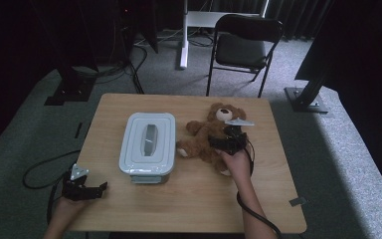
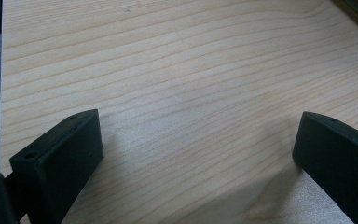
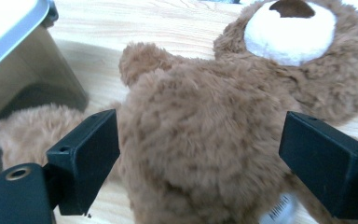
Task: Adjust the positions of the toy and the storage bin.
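The wooden table [image 1: 189, 199] stands on grey carpet, a black chair [image 1: 243, 45] beyond it. A lidded grey box [image 1: 148, 143] sits between the grippers. The teddy bear [image 3: 205, 135] lies between the right gripper's [image 3: 200, 154] spread jaws, probably untouched; closing seems next. The left gripper [image 2: 198, 154] hovers spread over bare wood.

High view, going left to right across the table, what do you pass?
left gripper → lidded grey box → teddy bear, with the right gripper over its body.
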Demonstrator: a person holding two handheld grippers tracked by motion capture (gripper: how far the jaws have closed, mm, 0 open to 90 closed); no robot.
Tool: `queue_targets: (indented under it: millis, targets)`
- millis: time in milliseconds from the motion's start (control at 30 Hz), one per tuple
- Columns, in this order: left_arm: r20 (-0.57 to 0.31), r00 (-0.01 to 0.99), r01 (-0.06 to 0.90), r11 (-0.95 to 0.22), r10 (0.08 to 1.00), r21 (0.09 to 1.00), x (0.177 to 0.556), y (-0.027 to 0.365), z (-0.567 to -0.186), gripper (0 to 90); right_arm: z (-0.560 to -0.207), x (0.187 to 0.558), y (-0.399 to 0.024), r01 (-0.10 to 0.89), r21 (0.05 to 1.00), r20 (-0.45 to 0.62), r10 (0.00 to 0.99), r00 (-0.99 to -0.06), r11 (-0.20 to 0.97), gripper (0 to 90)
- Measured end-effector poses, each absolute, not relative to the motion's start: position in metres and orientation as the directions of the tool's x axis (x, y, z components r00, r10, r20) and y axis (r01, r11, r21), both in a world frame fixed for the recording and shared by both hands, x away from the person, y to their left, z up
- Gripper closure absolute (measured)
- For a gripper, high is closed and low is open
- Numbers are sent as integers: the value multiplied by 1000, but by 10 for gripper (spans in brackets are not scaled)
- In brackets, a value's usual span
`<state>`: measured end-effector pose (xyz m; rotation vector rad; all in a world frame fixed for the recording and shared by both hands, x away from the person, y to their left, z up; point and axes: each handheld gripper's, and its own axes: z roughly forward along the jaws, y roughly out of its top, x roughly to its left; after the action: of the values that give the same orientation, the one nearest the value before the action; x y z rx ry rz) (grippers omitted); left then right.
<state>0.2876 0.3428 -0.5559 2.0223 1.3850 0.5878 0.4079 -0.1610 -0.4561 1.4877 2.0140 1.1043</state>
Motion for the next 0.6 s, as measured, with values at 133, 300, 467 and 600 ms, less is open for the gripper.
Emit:
queue_targets:
  millis: [133,300,467,600]
  targets:
    - [19,355,663,-266,935,700,288,343,-556,22,-460,417,-153,648,757,146,945,-293,84,115]
    - [19,353,664,-265,935,699,288,343,-556,23,-465,425,-143,677,735,175,957,-233,30,114]
    - [19,353,664,-265,936,699,288,343,-556,23,-473,429,-133,691,723,189,962,-197,0,114]
    - [19,351,664,-264,936,700,288,343,-556,23,-485,430,-124,689,725,143,976,-165,11,102]
